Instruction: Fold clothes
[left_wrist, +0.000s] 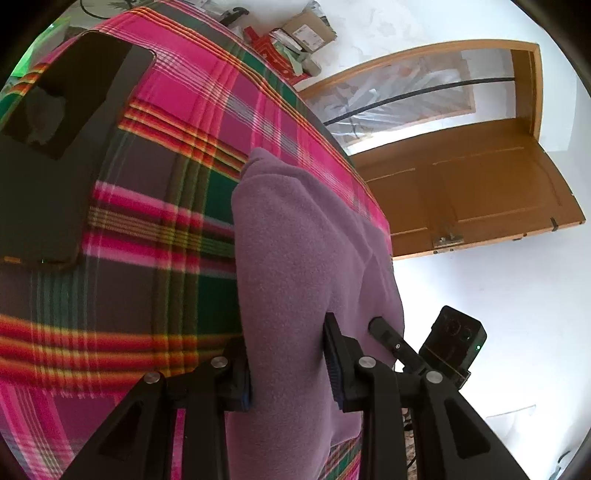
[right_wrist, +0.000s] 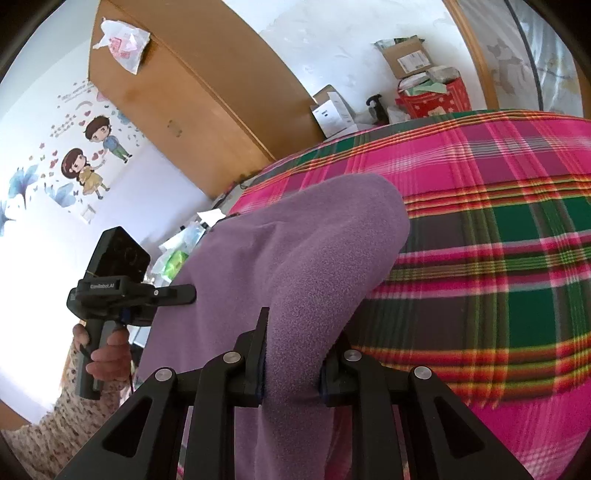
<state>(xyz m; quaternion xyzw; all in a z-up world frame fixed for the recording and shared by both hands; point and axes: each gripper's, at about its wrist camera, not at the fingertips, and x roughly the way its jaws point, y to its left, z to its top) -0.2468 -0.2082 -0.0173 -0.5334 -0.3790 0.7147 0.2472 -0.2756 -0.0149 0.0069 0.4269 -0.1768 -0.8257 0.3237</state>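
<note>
A purple fleece garment (left_wrist: 295, 240) hangs bunched over a pink and green plaid bedspread (left_wrist: 147, 184). My left gripper (left_wrist: 286, 343) is shut on a thick fold of it, cloth filling the gap between the pads. In the right wrist view the same fleece (right_wrist: 314, 251) drapes forward, and my right gripper (right_wrist: 301, 332) is shut on another fold. Each gripper appears in the other's view at the cloth's edge: the right gripper (left_wrist: 384, 328) and the left gripper (right_wrist: 184, 293), held by a hand (right_wrist: 107, 354). Fleece hides the lower bedspread (right_wrist: 498, 240).
A dark folded item (left_wrist: 66, 129) lies on the bed's far left. Behind the bed are cardboard boxes and a red bag (right_wrist: 432, 99). A wooden door (left_wrist: 472, 192) stands open at the right, and a wooden wardrobe (right_wrist: 177, 92) is against the wall.
</note>
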